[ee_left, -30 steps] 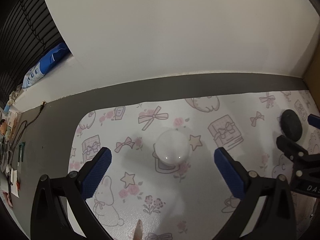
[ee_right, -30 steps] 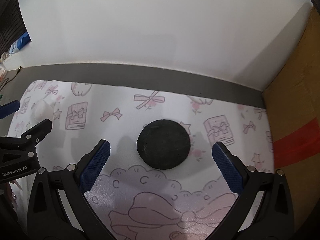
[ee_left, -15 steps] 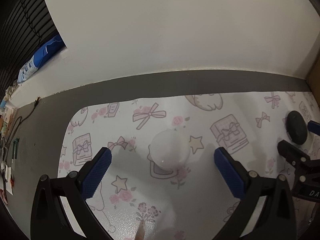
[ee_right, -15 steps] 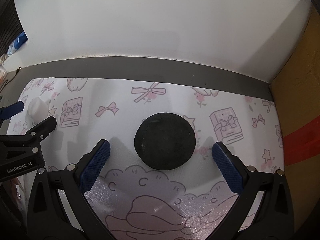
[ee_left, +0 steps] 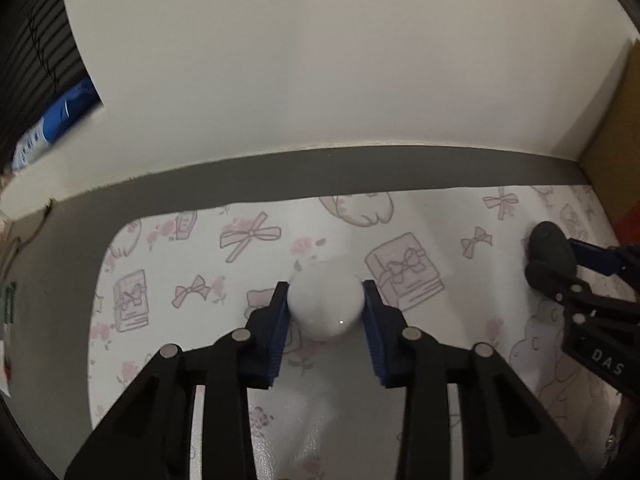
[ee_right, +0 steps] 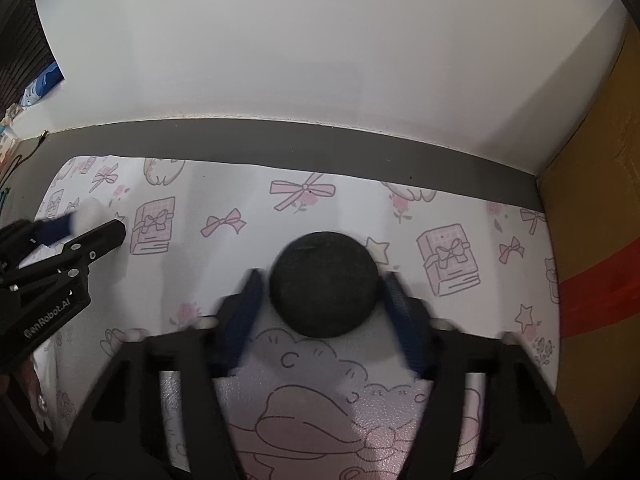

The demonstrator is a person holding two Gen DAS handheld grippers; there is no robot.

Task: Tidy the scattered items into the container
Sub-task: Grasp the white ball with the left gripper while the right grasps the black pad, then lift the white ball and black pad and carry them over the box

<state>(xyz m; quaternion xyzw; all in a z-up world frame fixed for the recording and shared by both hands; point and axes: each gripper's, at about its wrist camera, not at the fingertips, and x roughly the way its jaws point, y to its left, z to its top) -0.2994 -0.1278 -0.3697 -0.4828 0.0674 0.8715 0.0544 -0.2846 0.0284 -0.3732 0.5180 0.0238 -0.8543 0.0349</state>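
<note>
White ball (ee_left: 325,300) sits on the patterned mat (ee_left: 168,264), right between the blue pads of the left tool (ee_left: 325,307), which has just been closing and now looks pressed on both sides of it. Over to the right the black ball (ee_right: 323,283) is on the same mat, inside the right tool (ee_right: 323,300). That one's been closing too, but its pads are blurred and there seems to be a sliver of gap, so not clamped yet imo.

What could go wrong: both are round, and the white one looks smooth and a bit glossy, so an off-centre pinch could squirt it out and send it rolling across the counter. Black one looks matte and slightly rough, probably grippier. The mat looks like slick embossed vinyl, so no help there. Can't see any container in either view.
</note>
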